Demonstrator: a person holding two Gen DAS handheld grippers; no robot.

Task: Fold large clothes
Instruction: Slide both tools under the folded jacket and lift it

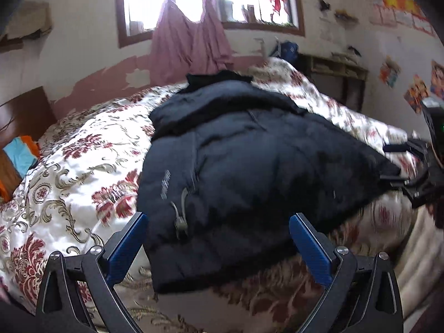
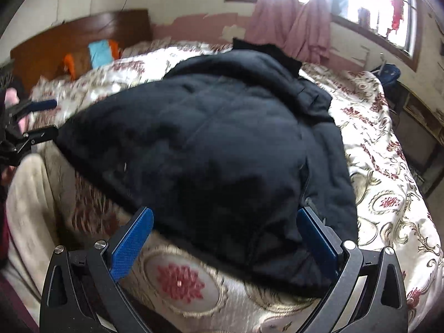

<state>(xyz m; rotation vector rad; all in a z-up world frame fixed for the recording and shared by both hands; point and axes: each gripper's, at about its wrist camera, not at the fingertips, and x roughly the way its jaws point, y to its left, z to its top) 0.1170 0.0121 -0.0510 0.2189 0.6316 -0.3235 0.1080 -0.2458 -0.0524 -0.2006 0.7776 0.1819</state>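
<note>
A bed with a floral red-and-gold quilt (image 1: 69, 172) carries the bulky black padded jacket (image 1: 249, 166), spread flat so it can be folded. The left hand-held gripper (image 1: 219, 238) and right hand-held gripper (image 2: 224, 236) hover released at its near hem, seemingly, through blur, ready to grasp.

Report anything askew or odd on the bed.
The dark padded jacket lies skewed on the floral bedspread, its near corner overhanging the bed edge. Both the left gripper and right gripper are open, holding nothing.
</note>
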